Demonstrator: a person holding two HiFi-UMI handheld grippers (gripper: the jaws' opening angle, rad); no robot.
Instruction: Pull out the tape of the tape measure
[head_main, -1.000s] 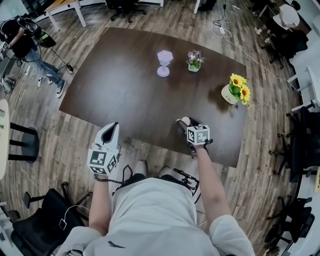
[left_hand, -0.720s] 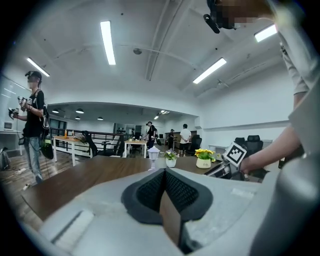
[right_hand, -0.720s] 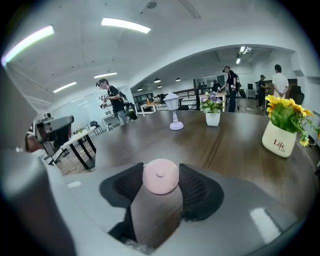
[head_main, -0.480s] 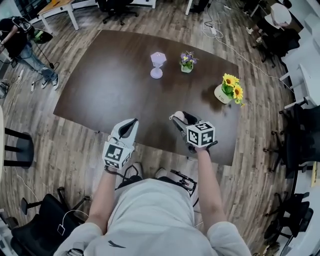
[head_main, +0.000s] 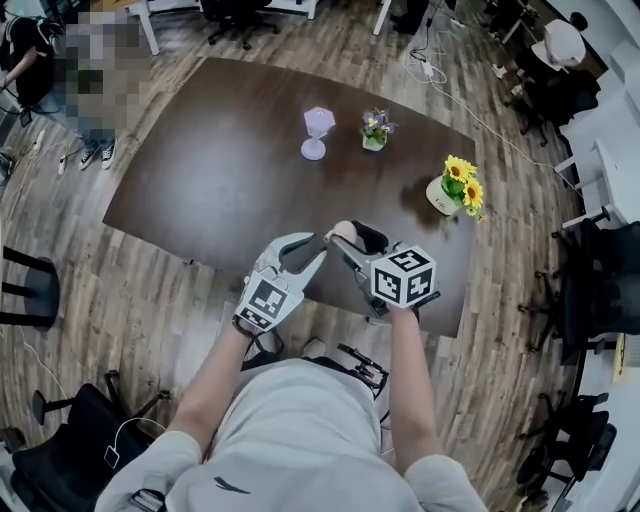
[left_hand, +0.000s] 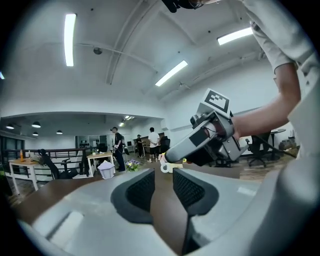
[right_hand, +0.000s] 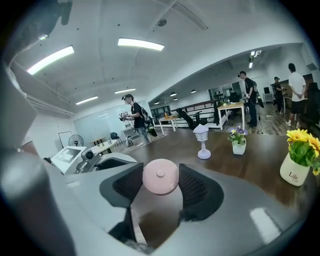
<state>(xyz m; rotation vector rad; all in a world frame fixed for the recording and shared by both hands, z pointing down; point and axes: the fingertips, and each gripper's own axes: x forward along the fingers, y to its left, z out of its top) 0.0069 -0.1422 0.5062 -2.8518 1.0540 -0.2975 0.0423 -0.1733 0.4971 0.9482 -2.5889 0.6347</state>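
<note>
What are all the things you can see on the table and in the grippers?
table: one, dark brown, on the wood floor
lamp: one, pale purple, table's far side
small flower pot: one, purple flowers, just right of the lamp
sunflower pot: one, yellow flowers, white pot, table's right side
tape measure: one, pink, round, held above the near edge
left gripper: one, grey, fingers opening, nothing between them
right gripper: one, grey, fingers gripping the tape measure
</note>
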